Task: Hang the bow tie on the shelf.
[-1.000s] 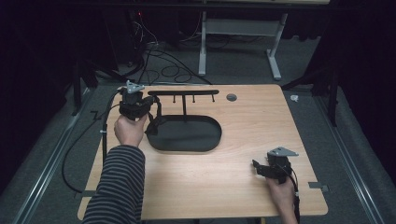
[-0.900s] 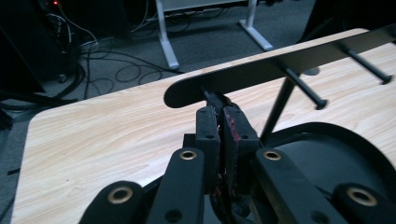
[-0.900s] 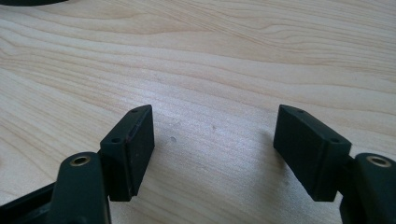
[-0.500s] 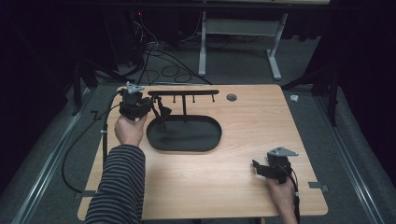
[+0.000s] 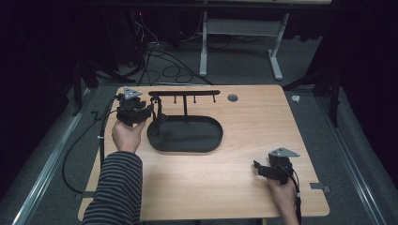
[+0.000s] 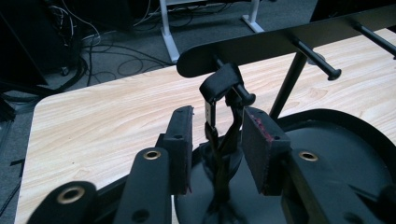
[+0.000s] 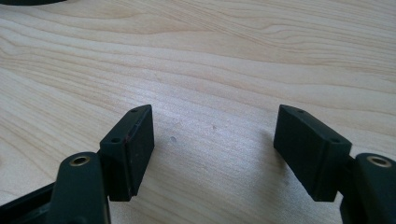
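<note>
A black rack stands on the table, with a top bar (image 5: 184,93) carrying several pegs and an oval base (image 5: 187,138). A black strap with a buckle (image 6: 219,88) hangs from the leftmost peg (image 6: 243,94) and trails down to the base (image 6: 345,140). My left gripper (image 6: 217,135) is open with the strap between its jaws, and a gap shows on each side. In the high view the left gripper (image 5: 151,111) sits at the rack's left end beside the strap (image 5: 158,115). My right gripper (image 5: 258,167) is open and low over bare wood near the front right, with nothing between its jaws (image 7: 215,126).
A small round grommet (image 5: 232,98) sits in the table top behind the rack. Cables (image 5: 89,136) trail off the table's left edge from the left gripper. The wood table (image 5: 244,126) spreads between the rack and the right gripper.
My left gripper has shifted slightly toward the near side at the rack's left end. The right gripper has stayed still.
</note>
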### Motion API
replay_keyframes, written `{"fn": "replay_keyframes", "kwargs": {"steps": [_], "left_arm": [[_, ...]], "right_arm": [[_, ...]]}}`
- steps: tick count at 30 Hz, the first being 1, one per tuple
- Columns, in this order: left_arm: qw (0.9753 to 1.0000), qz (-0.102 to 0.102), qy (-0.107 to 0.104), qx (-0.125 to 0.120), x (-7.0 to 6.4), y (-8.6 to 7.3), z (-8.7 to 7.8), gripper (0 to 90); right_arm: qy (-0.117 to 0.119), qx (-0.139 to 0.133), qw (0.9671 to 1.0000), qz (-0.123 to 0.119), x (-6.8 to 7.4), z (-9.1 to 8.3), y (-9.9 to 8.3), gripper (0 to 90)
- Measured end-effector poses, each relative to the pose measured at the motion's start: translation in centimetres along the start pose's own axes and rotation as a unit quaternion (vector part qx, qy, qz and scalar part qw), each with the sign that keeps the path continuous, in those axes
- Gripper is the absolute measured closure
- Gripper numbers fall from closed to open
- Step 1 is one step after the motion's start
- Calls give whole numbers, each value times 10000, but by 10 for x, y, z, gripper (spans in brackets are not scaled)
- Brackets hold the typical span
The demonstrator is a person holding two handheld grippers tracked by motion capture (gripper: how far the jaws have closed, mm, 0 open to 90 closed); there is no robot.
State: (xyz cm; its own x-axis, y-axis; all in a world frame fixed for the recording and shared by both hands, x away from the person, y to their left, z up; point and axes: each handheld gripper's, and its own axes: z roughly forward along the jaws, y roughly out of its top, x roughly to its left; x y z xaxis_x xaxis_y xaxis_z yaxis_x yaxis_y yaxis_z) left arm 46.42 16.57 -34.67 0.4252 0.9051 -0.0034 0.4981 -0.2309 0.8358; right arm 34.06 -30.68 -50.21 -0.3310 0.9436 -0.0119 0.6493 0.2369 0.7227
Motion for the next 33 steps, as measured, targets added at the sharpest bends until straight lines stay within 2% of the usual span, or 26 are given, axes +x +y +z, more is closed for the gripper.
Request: {"fn": "replay_keyframes", "kwargs": {"steps": [12,17,25,33], "left_arm": [[9997,215,-144,-16,-9,-3,-13,609],[9996,199,-179,-71,-12,-6,-16,593],[9996,128,-175,-162,-10,-12,-23,575],[9996,149,-149,-171,-11,-17,-27,555]], "right_arm": [[1,1,10000,-1,0,0,0,302],[6,-2,10000,6,0,0,0,302],[6,-2,10000,6,0,0,0,302],[6,-2,10000,5,0,0,0,302]]}}
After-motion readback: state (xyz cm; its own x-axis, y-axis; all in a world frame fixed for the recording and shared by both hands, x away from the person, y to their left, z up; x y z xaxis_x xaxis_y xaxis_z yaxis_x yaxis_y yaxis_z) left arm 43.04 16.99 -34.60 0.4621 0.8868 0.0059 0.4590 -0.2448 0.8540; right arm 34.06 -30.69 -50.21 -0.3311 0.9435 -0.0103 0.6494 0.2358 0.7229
